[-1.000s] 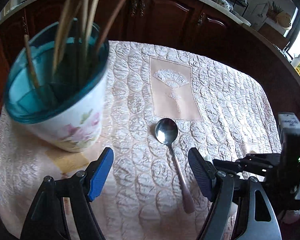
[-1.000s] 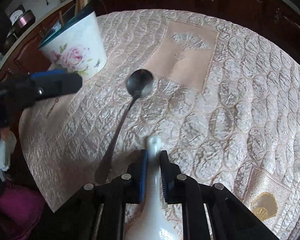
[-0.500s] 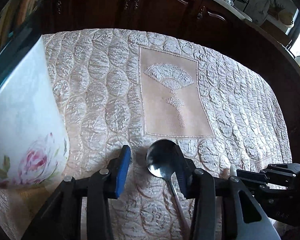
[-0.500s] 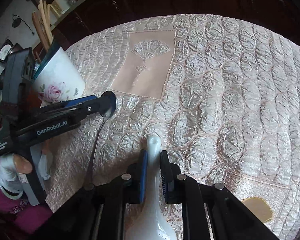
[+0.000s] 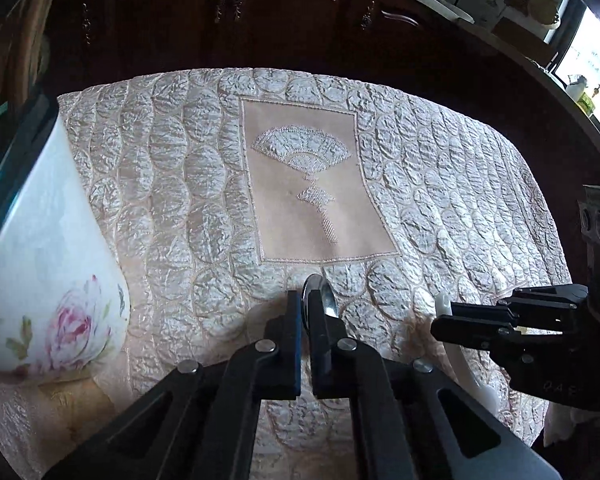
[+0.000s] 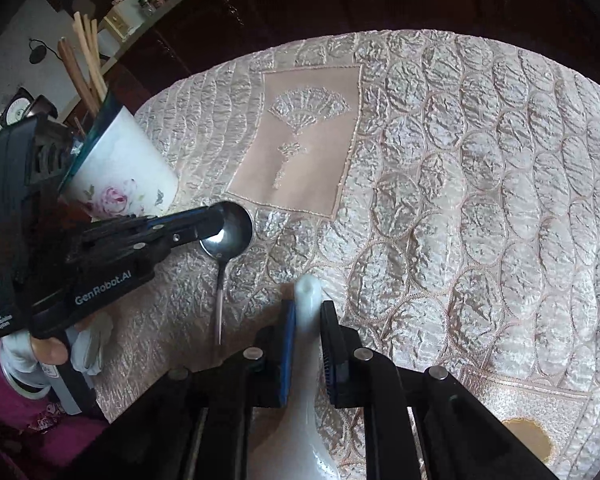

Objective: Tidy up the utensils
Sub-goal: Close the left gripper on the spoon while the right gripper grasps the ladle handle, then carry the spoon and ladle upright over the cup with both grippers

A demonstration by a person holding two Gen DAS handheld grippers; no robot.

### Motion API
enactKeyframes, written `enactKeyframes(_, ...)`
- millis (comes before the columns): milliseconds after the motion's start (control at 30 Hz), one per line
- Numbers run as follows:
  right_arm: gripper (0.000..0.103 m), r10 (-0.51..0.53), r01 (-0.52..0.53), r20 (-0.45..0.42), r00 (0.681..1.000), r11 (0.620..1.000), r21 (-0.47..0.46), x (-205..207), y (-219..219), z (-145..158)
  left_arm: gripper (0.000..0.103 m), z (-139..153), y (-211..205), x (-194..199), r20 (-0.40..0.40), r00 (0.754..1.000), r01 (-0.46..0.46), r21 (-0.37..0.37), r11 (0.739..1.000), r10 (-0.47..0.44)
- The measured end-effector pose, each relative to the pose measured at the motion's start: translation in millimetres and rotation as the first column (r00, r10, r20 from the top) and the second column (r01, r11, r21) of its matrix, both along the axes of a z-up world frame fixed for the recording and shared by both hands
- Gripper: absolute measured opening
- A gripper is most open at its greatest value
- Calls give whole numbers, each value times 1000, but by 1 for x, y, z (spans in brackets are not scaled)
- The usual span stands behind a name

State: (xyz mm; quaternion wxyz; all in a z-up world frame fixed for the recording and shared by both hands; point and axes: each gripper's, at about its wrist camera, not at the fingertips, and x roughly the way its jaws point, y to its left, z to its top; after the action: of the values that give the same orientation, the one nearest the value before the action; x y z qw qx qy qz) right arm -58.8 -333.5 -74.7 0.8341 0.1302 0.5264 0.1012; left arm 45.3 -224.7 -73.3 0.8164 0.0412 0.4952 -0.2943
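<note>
My left gripper is shut on the bowl of a metal spoon; in the right wrist view the spoon is tipped on edge between the fingers, its handle trailing toward the table's near side. My right gripper is shut on the handle of a white ceramic spoon, held over the cloth; it also shows in the left wrist view. A white floral cup with a teal inside holds several wooden chopsticks, at the left.
A quilted cream cloth with an embroidered fan panel covers the round table. Dark wood cabinets stand behind it. The person's hand in a white glove holds the left tool.
My left gripper came down over the metal spoon's bowl and shut on it, tipping it on edge. The right gripper kept hold of the white spoon and shifted slightly.
</note>
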Motion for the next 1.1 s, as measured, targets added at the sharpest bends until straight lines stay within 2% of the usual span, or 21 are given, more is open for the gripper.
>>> enactKeyframes(300,14,-12,14,103,995,1000,-13,-13,3,46,2,52,41,-40,63,998,7,-74,997,-2)
enactKeyframes(367,14,-7,9,127,992,1000,-16,-15,6,57,2,63,62,-42,84,996,4,-84,996,3)
enactKeyframes(733,12,53,-42,228,972,998,-55,-20,45,105,2,123,118,-57,179,982,-37,-134,990,61)
enactKeyframes(900,12,100,-89,291,951,995,-51,-19,66,138,2,169,154,-55,261,957,-95,-140,986,129)
enactKeyframes(1100,12,142,-138,381,914,990,-37,-8,96,184,2,215,205,-31,371,897,-201,-137,970,238)
